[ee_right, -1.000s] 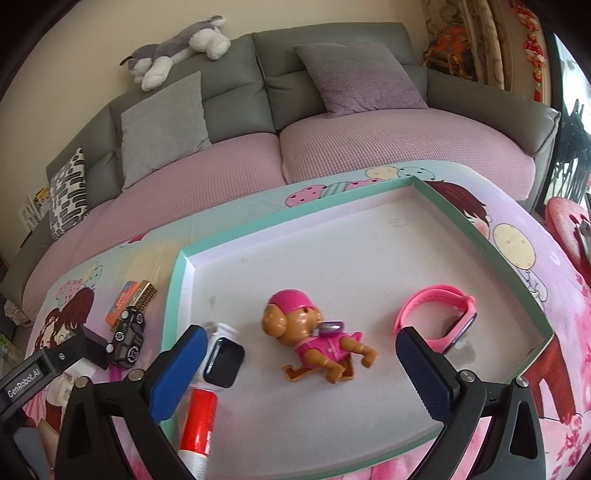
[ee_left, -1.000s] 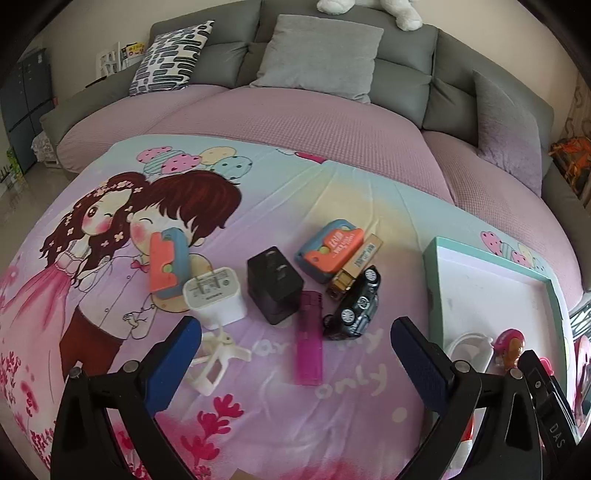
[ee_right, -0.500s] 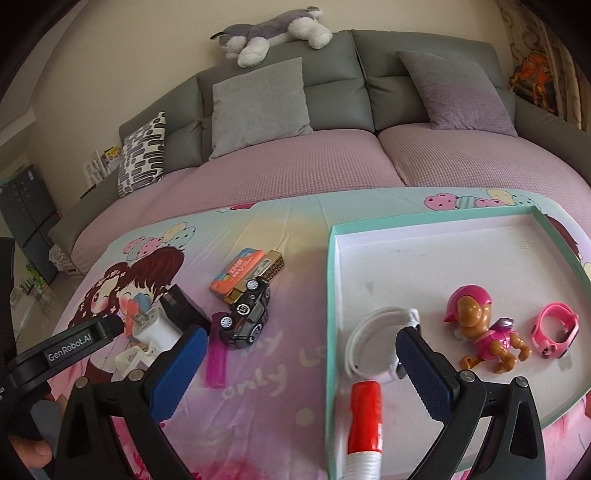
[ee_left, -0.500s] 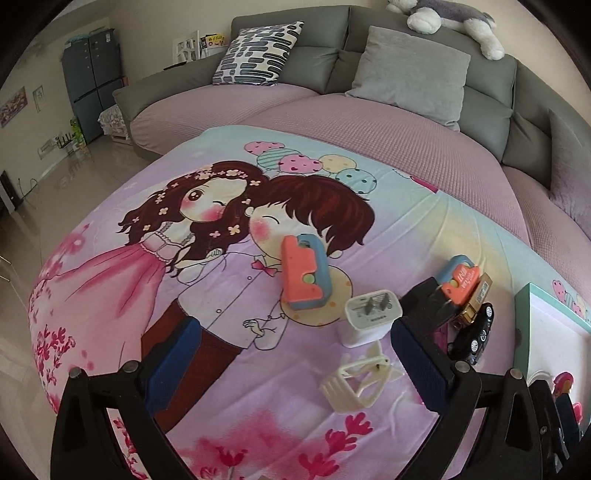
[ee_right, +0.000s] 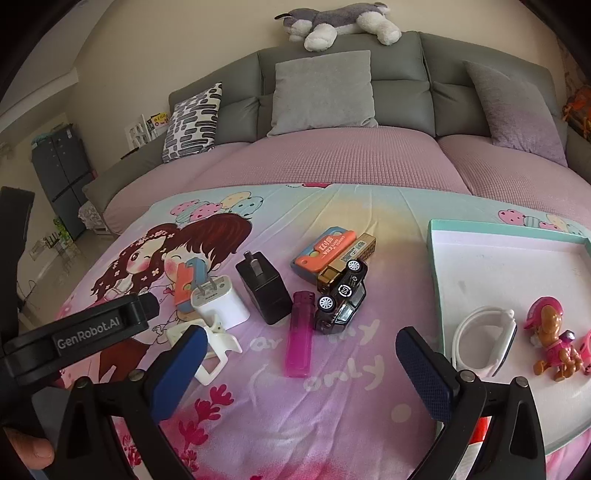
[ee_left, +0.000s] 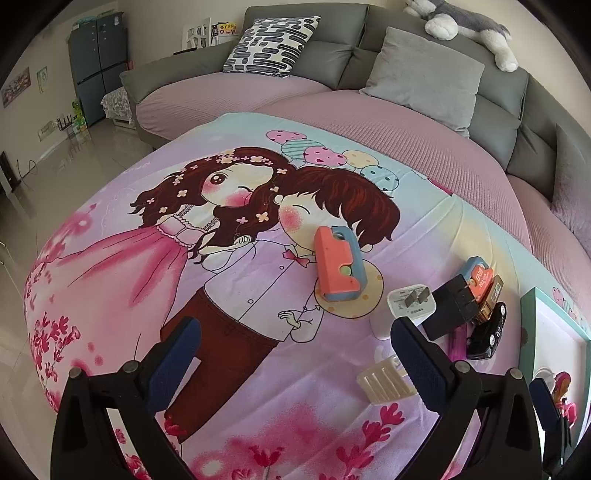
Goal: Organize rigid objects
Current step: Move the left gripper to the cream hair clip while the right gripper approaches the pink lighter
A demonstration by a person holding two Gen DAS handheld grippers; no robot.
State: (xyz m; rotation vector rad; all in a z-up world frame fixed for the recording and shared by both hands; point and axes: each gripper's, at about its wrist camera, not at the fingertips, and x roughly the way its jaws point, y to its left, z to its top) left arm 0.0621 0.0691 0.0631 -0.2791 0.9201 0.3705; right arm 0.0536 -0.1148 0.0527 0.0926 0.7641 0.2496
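Two hand-held grippers hover low over a surface covered with a cartoon-print cloth (ee_right: 351,206) showing a girl in a pink dress and a boy. The left hand-held gripper (ee_left: 293,354) has its blue-padded fingers spread wide with nothing between them, above the printed figures. The right hand-held gripper (ee_right: 301,363) is also spread wide and empty, poised over a cluster of small items. In the right wrist view, a translucent pink lighter (ee_right: 300,334) lies just ahead of the gap between its fingers. Beside the lighter sits a black toy car (ee_right: 341,295), touching a gold block (ee_right: 347,262) and an orange and blue case (ee_right: 323,249) behind it. To the left of the lighter stands a black charger (ee_right: 264,288) with its prongs up, then a white charger (ee_right: 219,302), with a second orange and blue case (ee_right: 186,282) partly hidden behind it. A cream hair clip (ee_right: 210,349) lies near the right gripper's left finger. On the right, a shallow tray with a teal rim (ee_right: 434,266) holds a white smartwatch (ee_right: 484,343) and a pink puppy figure (ee_right: 552,343). A red and white item shows at the tray's near edge, mostly hidden. A grey sofa (ee_right: 399,92) with cushions and a plush dog (ee_right: 332,18) stands behind.
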